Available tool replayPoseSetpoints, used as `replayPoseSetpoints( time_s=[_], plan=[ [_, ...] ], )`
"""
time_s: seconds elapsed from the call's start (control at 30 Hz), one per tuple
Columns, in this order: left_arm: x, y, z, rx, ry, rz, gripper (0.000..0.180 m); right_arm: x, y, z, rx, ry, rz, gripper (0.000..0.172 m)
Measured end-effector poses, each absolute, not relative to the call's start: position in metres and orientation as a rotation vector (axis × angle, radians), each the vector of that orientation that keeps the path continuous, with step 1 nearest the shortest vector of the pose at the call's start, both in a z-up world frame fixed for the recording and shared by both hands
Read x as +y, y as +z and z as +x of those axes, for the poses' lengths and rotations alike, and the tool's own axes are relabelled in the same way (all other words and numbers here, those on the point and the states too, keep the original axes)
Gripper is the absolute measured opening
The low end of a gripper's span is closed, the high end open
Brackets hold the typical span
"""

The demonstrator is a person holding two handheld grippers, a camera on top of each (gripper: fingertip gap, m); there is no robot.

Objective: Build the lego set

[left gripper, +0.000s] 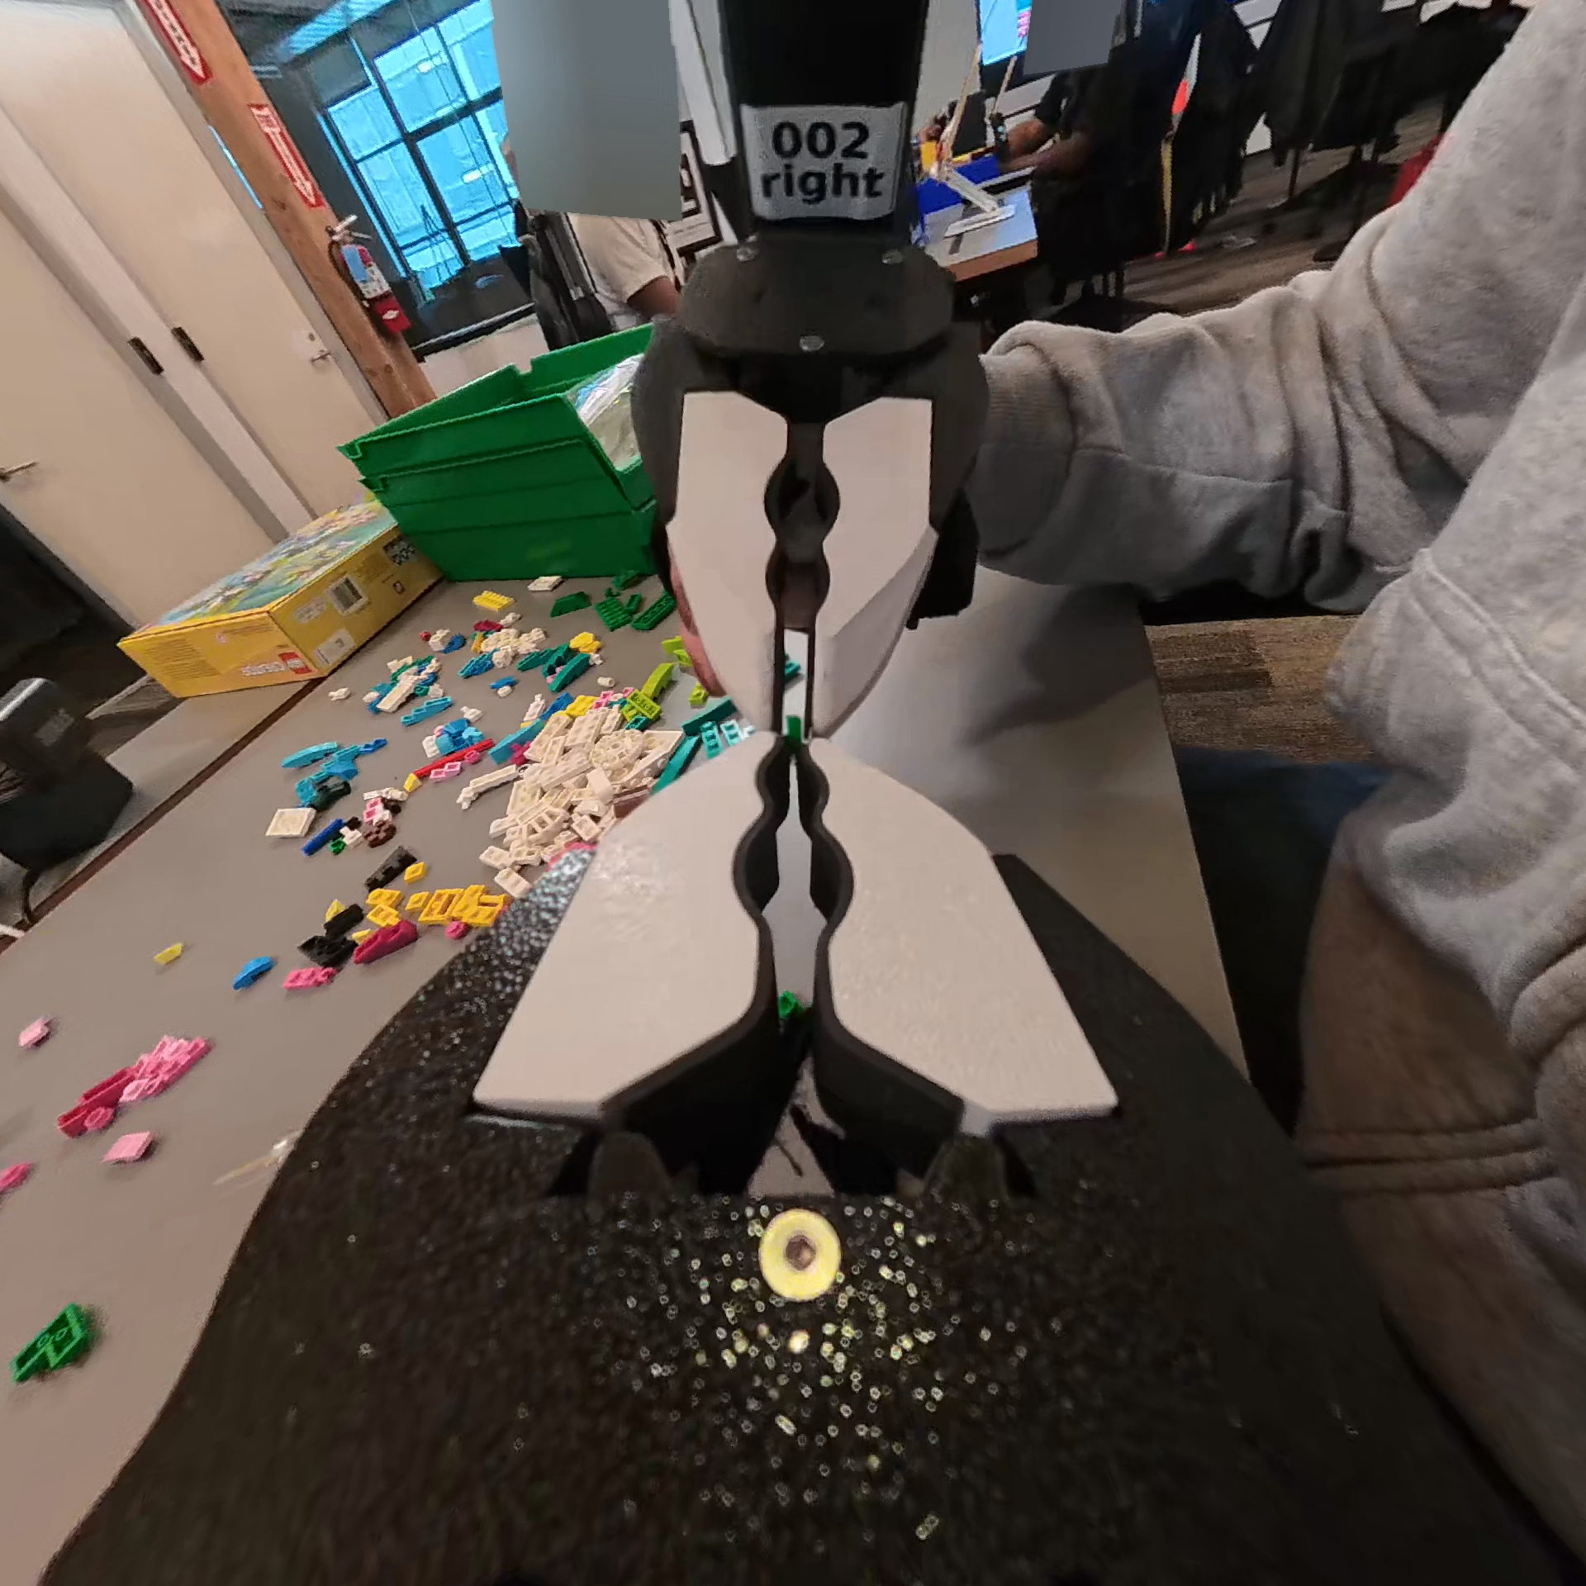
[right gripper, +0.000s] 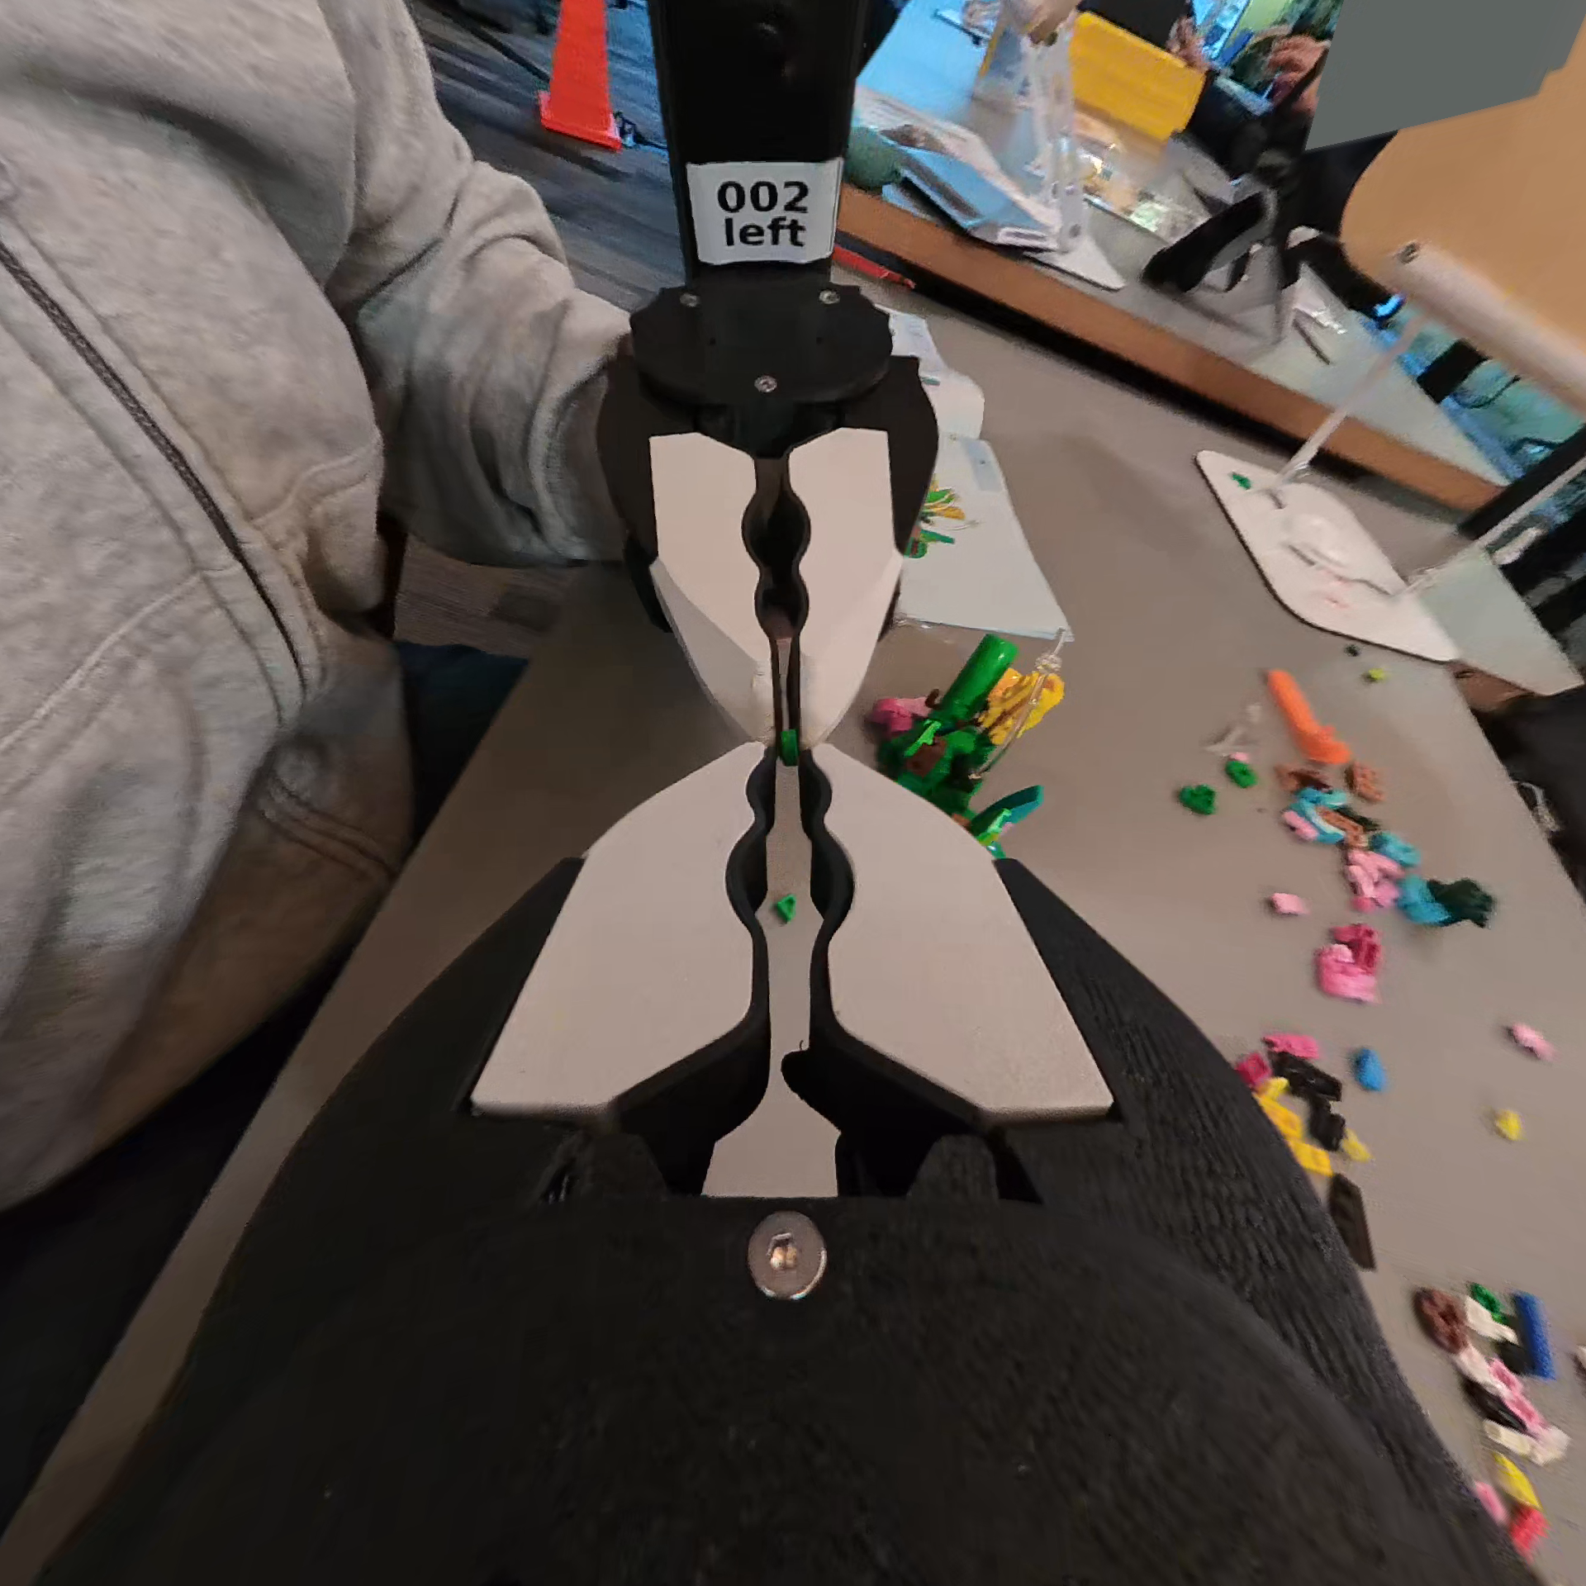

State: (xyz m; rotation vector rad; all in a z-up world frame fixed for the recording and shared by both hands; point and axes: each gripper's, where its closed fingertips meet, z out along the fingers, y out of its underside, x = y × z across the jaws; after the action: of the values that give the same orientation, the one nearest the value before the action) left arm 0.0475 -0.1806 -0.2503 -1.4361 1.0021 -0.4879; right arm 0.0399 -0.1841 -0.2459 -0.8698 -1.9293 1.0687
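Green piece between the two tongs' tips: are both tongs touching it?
Touching. Both wrist views show the small green piece pinched at the meeting tips of left tongs and right tongs.

A small green brick piece sits in the air above the grey table, right where the tips of the 2 grippers meet head-on. It is bright green, narrow and stands upright. In the left wrist view it shows as a thin vertical sliver, its lower end tucked between the closed fingertips of the left gripper and its upper end between the tips of the right gripper. In the right wrist view the same piece looks rounder, like a short stud, pinched at the meeting point of both pairs of tips.
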Motion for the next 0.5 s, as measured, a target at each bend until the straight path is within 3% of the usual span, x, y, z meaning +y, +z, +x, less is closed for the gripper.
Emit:
replayPoseSetpoints(
  time_s=[0.23,0.3,0.5],
  plan=[
    [-0.174,-0.255,0.042,1.004,-0.405,-1.461,0.004,-0.178,-0.255,0.039,-1.958,0.989,-0.876,0.001],
    [-0.166,-0.255,0.031,0.993,-0.300,-1.488,0.012,-0.160,-0.275,0.040,-2.022,0.757,-0.907,0.001],
    [-0.154,-0.243,0.006,0.873,-0.266,-1.515,0.001,-0.124,-0.332,0.044,-2.240,-0.014,-0.793,0.001]
  ],
)
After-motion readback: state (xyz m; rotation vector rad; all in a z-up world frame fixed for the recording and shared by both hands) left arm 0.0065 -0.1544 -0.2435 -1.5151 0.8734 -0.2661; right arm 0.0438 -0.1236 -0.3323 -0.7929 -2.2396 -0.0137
